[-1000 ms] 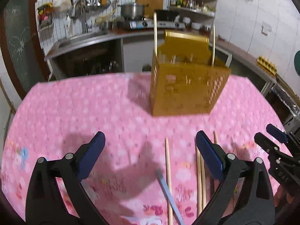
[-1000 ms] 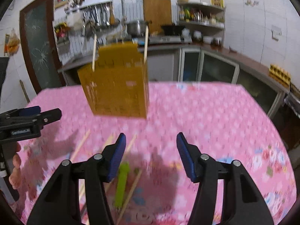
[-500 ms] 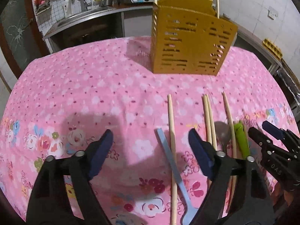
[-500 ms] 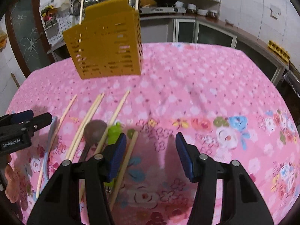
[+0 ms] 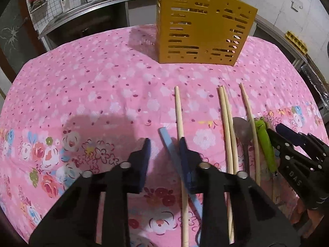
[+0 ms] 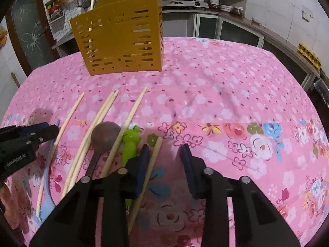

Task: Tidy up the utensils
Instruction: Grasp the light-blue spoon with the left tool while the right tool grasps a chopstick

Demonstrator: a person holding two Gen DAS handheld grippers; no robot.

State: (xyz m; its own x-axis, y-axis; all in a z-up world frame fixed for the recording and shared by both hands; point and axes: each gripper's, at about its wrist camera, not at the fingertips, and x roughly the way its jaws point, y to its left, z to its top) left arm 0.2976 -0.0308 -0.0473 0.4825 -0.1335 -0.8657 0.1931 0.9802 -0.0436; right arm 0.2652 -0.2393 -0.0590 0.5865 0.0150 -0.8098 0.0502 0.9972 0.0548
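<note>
Your left gripper (image 5: pixel 164 144) hangs low over the pink tablecloth (image 5: pixel 92 94) with its jaws apart around the blue utensil handle (image 5: pixel 169 142). Just beside it lies a chopstick (image 5: pixel 179 113), and the yellow holder (image 5: pixel 202 23) stands behind. Your right gripper (image 5: pixel 276 130) is near the green frog utensil (image 5: pixel 265 142).

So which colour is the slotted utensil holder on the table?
Mustard yellow; the utensil holder shows best in the right wrist view.
</note>
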